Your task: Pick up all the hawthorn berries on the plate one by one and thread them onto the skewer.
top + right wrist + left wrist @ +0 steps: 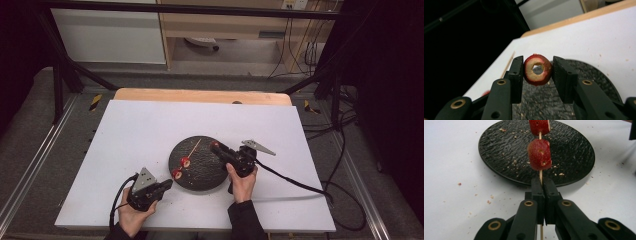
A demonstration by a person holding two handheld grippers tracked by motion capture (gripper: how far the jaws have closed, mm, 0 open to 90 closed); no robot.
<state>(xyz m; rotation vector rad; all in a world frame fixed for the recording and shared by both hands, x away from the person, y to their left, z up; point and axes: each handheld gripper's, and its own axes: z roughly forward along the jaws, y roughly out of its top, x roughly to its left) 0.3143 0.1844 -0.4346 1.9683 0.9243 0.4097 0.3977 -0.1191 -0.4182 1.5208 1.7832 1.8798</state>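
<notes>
Two fruit pieces (539,154) sit threaded on a thin wooden skewer (540,177), and the left gripper (543,185) has its fingers pressed tight on the skewer's lower end, just short of the near rim of a dark textured plate (499,152). The skewer runs up from those fingers and out over the plate, fruit above the plate's surface. The right gripper (538,69) has its fingers drawn in on a cored red fruit ring (538,69), one finger touching each side, the hole facing the camera, held above the plate's right part. In the high view the left gripper (169,184) sits at the plate's (200,172) lower left edge and the right gripper (215,146) reaches in from the plate's right. Crumbs scatter around the plate on the white desk (130,135), which lies bare on all sides, widest toward the far and left edges.
</notes>
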